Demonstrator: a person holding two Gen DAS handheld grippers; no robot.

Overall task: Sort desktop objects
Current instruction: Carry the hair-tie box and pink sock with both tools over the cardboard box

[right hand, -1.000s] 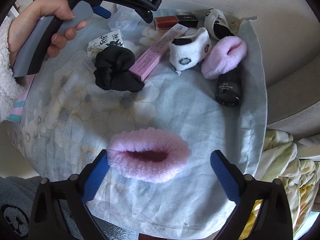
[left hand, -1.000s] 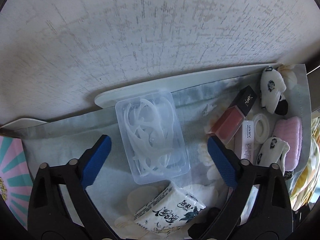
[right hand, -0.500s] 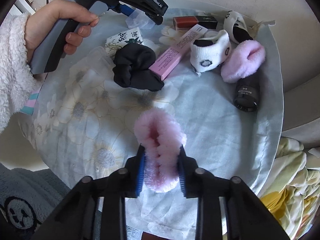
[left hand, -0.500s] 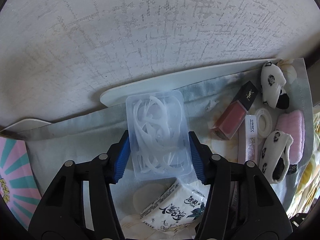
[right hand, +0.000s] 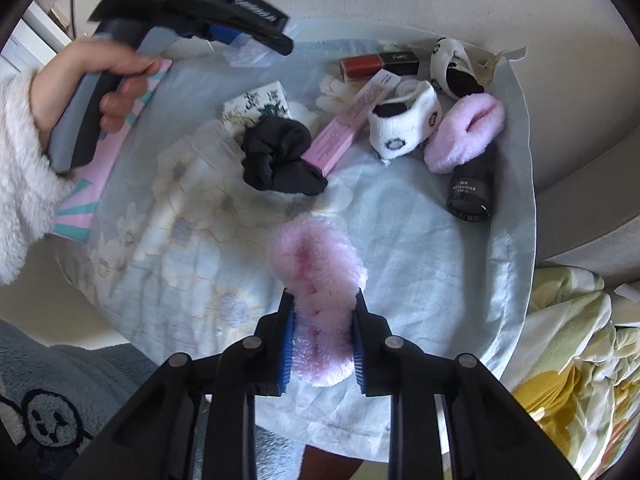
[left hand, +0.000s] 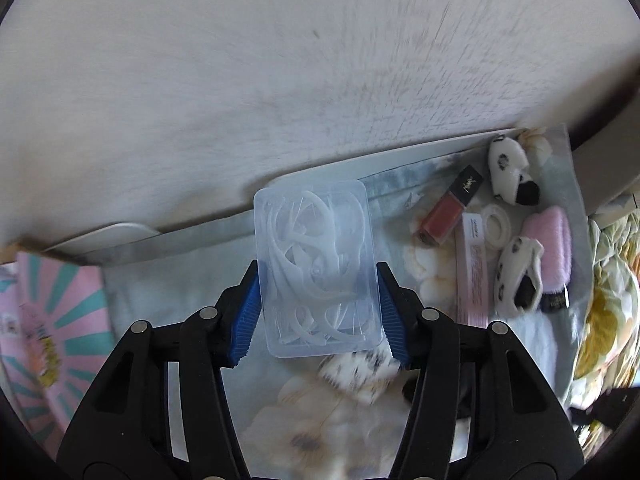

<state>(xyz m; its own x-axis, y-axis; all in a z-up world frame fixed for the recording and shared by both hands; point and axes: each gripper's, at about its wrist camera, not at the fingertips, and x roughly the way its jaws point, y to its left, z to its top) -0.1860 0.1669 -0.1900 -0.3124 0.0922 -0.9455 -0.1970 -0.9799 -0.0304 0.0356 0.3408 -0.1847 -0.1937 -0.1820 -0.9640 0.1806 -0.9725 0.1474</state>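
Currently: left gripper clamps clear floss-pick box w/ both pads, above floral-cloth surface. Right gripper nearly closed, squeezing pink fluffy sock over surface centre.

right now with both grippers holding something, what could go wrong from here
The left gripper pinches the clear plastic box only by its lower half, so the smooth box might tilt or slip out.

The right gripper squeezes the pink fluffy sock, and most of the sock sticks out past the pads; soft pile like that could slide free.

The black scrunchie, pink carton and black bottle lie close together on the cloth, so a low pass may knock them.
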